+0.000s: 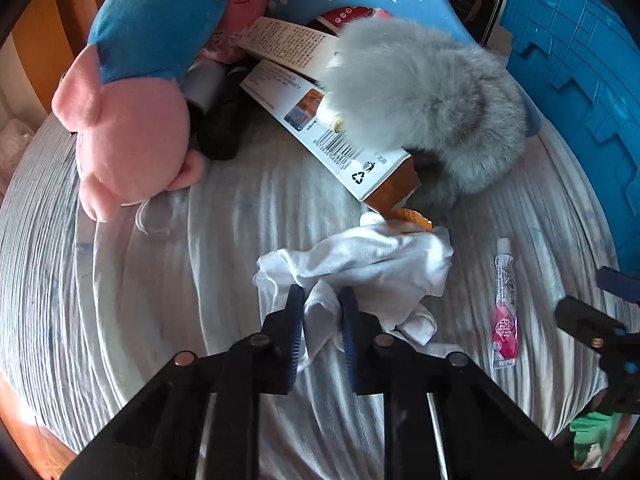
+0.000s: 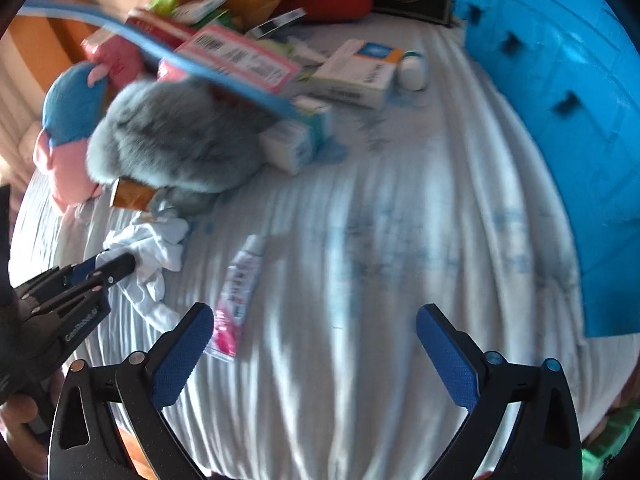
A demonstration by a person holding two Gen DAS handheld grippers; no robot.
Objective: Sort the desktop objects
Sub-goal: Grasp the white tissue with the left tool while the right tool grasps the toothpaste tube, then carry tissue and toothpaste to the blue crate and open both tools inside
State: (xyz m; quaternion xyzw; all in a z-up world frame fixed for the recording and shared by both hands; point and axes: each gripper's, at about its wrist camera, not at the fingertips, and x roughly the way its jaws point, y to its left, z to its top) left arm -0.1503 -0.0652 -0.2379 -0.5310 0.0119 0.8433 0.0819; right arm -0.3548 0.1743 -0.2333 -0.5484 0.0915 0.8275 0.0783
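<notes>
My left hand-held gripper point(image 1: 322, 300) has its two blue pads pinched on a fold of the white cloth point(image 1: 372, 268), which lies crumpled on the cloth-covered desk point(image 1: 160, 280) straight ahead at twelve o'clock. My right hand-held gripper point(image 2: 314, 344) is spread wide with nothing between its fingers, hanging over bare desk. In the right wrist view, the small pink-and-white tube point(image 2: 236, 304) lies just beside its left finger, at about ten o'clock.

Further out in the left wrist view, a white carton with a barcode point(image 1: 340, 140) sits at twelve o'clock with the grey furry toy point(image 1: 424, 96) on top of it, the pink-and-blue plush point(image 1: 132, 100) at ten o'clock, and the blue crate point(image 1: 580, 92) at two o'clock.

I judge the step in hand to be picking up the cloth. Next it needs a lift clear of the carton's corner, then a carry, probably toward the crate.
</notes>
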